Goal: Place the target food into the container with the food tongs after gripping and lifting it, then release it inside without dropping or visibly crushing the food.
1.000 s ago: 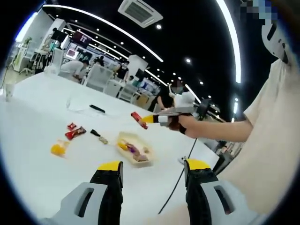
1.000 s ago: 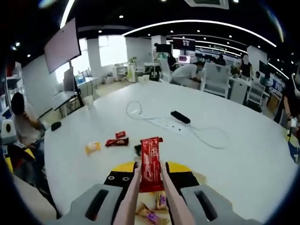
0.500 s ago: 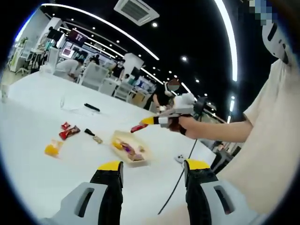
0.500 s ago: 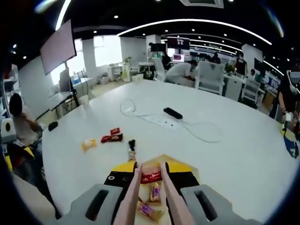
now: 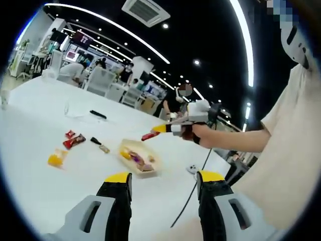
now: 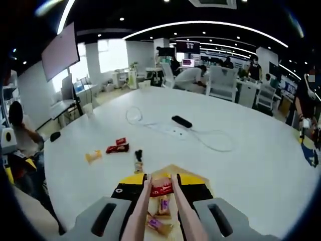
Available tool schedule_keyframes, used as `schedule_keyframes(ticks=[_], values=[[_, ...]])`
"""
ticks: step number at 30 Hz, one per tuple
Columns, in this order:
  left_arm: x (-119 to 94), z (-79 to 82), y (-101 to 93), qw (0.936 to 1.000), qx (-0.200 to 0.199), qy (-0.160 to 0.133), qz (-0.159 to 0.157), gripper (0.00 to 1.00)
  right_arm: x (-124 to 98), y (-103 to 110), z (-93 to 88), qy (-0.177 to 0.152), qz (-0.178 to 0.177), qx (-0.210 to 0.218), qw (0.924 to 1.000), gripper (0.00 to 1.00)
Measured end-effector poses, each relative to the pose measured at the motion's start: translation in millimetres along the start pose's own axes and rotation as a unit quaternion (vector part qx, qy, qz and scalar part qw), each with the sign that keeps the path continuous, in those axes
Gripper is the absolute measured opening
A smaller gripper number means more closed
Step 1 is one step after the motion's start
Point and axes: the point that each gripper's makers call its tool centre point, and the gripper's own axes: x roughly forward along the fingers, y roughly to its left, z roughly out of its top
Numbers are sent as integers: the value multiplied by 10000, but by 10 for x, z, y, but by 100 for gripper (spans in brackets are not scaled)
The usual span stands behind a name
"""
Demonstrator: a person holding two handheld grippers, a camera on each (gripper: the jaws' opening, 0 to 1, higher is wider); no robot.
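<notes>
- The red snack bar (image 6: 161,190) is clamped by tongs (image 6: 159,211) in the right gripper (image 5: 173,128), above the container (image 5: 139,159).
- It could be crushed by over-squeezing, or dropped onto the desk (image 6: 241,170) if released early.
- The left gripper (image 5: 163,182) is held apart, empty.

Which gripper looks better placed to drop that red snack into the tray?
The right gripper: its tongs hold the red snack over the tray. The left gripper hangs open, away.

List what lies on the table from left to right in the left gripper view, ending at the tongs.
Orange snack pack → red wrappers → dark wrapped snack → container holding wrapped snacks → red snack bar, held above the container in the tongs of the right gripper.
</notes>
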Motion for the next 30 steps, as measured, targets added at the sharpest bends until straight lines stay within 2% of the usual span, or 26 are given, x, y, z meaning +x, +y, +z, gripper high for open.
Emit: schedule_keyframes(ticks=[12, 20, 30], values=[[14, 76, 4, 9999, 118, -26, -53, 50, -44, -50, 32, -93, -74, 24, 9999, 23], [17, 38, -1, 9999, 79, -3, -71, 50, -45, -62, 61, -103, -90, 4, 9999, 23], [-11, 42, 46, 10000, 46, -31, -35, 50, 48, 33, 68, -21, 47, -14, 10000, 25]])
